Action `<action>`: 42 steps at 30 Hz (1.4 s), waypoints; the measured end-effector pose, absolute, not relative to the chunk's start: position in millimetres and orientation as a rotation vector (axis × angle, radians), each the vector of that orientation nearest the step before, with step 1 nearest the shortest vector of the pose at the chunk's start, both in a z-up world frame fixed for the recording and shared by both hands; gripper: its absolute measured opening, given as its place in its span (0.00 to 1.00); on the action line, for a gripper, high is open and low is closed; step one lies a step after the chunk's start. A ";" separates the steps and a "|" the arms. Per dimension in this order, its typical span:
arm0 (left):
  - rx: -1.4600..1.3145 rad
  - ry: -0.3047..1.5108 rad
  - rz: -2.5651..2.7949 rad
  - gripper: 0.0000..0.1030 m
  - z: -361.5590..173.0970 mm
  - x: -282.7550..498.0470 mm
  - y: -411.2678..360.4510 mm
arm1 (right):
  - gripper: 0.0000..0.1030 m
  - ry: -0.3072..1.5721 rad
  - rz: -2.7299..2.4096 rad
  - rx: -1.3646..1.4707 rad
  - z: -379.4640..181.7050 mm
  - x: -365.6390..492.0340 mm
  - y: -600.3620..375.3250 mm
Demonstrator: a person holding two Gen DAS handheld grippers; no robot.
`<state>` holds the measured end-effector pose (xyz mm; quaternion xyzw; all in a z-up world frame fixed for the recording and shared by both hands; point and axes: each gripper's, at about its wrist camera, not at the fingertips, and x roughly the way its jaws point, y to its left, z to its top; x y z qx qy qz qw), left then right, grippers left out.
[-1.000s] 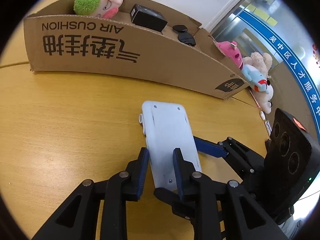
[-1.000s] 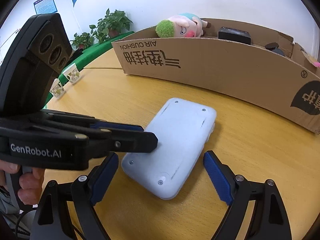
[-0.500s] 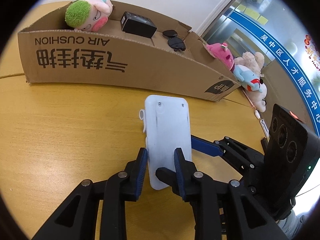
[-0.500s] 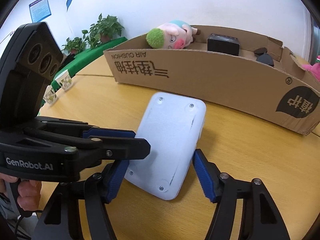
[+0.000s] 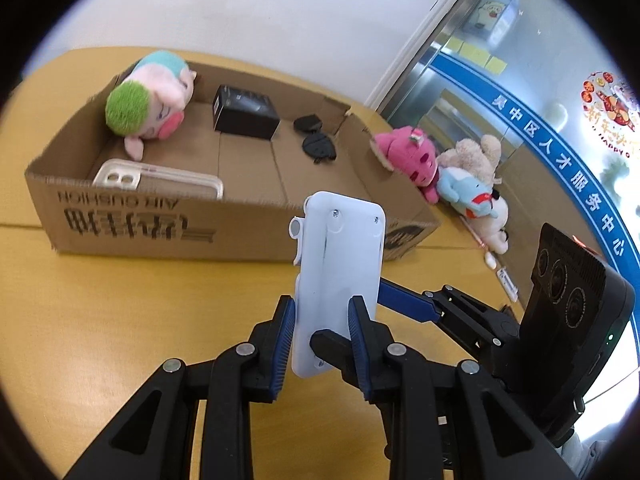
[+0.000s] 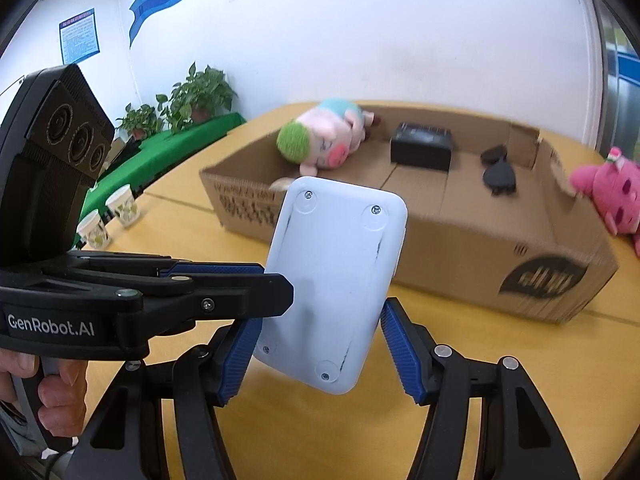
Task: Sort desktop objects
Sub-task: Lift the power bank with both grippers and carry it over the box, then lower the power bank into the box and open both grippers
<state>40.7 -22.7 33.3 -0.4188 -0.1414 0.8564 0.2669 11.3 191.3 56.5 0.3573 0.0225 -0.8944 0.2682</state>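
Note:
My left gripper (image 5: 322,334) is shut on the thin edges of a white slab-shaped device (image 5: 340,264) and holds it lifted above the wooden table (image 5: 120,320). In the right wrist view the same white device (image 6: 340,264) sits between the fingers of my right gripper (image 6: 320,354), which both touch its sides. The left gripper reaches in from the left there. A cardboard box (image 5: 168,232) stands behind; it holds a pig plush (image 5: 148,100), a black box (image 5: 244,112), sunglasses (image 5: 316,136) and a clear phone case (image 5: 160,180).
A pink plush (image 5: 408,156) and other soft toys (image 5: 472,188) lie right of the box. Paper cups (image 6: 108,216) stand at the table's left edge in the right wrist view. Potted plants (image 6: 192,96) stand on a green surface beyond.
The white device has been lifted off the table and tipped upright. Both grippers rose, so the box's inside shows. The right fingers closed in to its sides.

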 end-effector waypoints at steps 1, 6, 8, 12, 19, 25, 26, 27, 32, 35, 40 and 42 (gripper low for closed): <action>-1.112 -0.378 2.316 0.25 39.2 37.5 -22.2 | 0.59 0.065 -2.422 0.951 61.2 9.0 191.6; -1.029 -0.353 2.339 0.25 66.1 19.2 -18.5 | 0.59 0.108 -2.470 0.882 90.2 -9.2 190.6; -0.991 -0.346 2.342 0.25 77.9 9.6 -16.3 | 0.59 0.137 -2.484 0.857 102.1 -18.6 190.0; -0.934 -0.320 2.363 0.25 98.1 -9.7 -12.1 | 0.59 0.158 -2.507 0.829 122.8 -44.1 188.6; -0.922 -0.349 2.371 0.25 114.3 -55.9 -14.3 | 0.59 0.148 -2.505 0.851 141.4 -94.0 184.6; -1.024 -0.399 2.373 0.25 99.3 -105.9 -24.1 | 0.59 0.164 -2.462 0.944 127.4 -149.9 168.7; -1.042 -0.409 2.373 0.25 95.2 -112.7 -25.7 | 0.59 0.165 -2.450 0.965 122.8 -159.3 167.1; -1.066 -0.410 2.374 0.25 89.7 -121.6 -25.7 | 0.59 0.164 -2.436 0.993 117.7 -169.9 164.7; -1.185 -0.435 2.361 0.24 62.8 -152.1 -27.0 | 0.59 0.109 -2.355 1.149 86.0 -214.8 161.4; -1.286 -0.465 2.328 0.23 44.6 -168.8 -25.1 | 0.59 0.006 -2.270 1.301 60.5 -241.2 165.9; -1.434 -0.463 2.286 0.23 19.5 -184.3 -17.0 | 0.59 -0.020 -2.199 1.494 31.3 -260.3 162.7; -1.491 -0.468 2.269 0.23 11.6 -187.9 -15.6 | 0.59 -0.017 -2.157 1.585 18.9 -266.9 161.2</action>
